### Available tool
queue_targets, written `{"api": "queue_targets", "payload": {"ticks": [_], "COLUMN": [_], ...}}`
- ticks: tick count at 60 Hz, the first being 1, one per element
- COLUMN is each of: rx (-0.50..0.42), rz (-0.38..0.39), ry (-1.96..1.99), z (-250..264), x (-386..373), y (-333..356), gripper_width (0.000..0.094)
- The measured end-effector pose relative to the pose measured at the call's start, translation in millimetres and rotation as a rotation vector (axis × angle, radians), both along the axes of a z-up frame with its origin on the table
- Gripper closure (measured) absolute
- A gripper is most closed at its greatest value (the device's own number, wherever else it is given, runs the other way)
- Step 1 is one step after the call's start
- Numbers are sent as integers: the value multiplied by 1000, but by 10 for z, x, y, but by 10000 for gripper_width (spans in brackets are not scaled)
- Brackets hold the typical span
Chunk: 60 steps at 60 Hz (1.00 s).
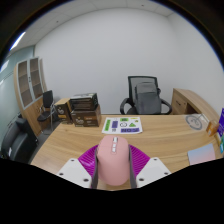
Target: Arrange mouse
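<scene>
A pink computer mouse [111, 162] sits between my gripper's two fingers, its scroll wheel toward the far end. The magenta pads [88, 160] press against both of its sides. My gripper [111, 165] is shut on the mouse and holds it above the wooden table [80, 135], near the table's front edge. A green and white mat [123, 125] lies on the table beyond the mouse.
A black office chair [146, 97] stands behind the table. A wooden cabinet with boxes [80, 108] is at the back left, another cabinet [190, 102] at the back right. Papers [200, 153] lie on the table's right side. A dark chair [14, 138] is at the left.
</scene>
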<state>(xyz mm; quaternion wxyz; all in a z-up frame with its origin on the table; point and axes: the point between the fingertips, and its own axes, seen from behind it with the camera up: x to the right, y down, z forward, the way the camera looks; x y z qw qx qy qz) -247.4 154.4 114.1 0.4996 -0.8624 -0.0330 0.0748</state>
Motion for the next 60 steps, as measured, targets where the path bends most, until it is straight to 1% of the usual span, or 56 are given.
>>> {"api": "queue_targets", "payload": {"ticks": [5,10,14,17,23,30,40,49,50,51,52,60], "rx": [56,101,123,128,96,6,-120,-202,-199,-168,-162,-160], "rz": [-42,-88,-134,-163,-199,-191,-130,-97,-90,-86,-81,-77], "ry": [-12,-33,-78,-115,-165,-158,-143,-114,-114,-109,-110,-80], "z": [452,846,1036,1073,854,210,-655,-1153,-1167,-1131,-1155,-1172], "x": [386,987,1575,2036,2901,3589,4083,4217,4210,4213,4222,4222], "y": [-11,-30,-51,-86,-195,-340,-483,-639,-655,-619,-621,-629], "gripper_width": [499,498,500,501,500,501,500,499,495,497,497,493]}}
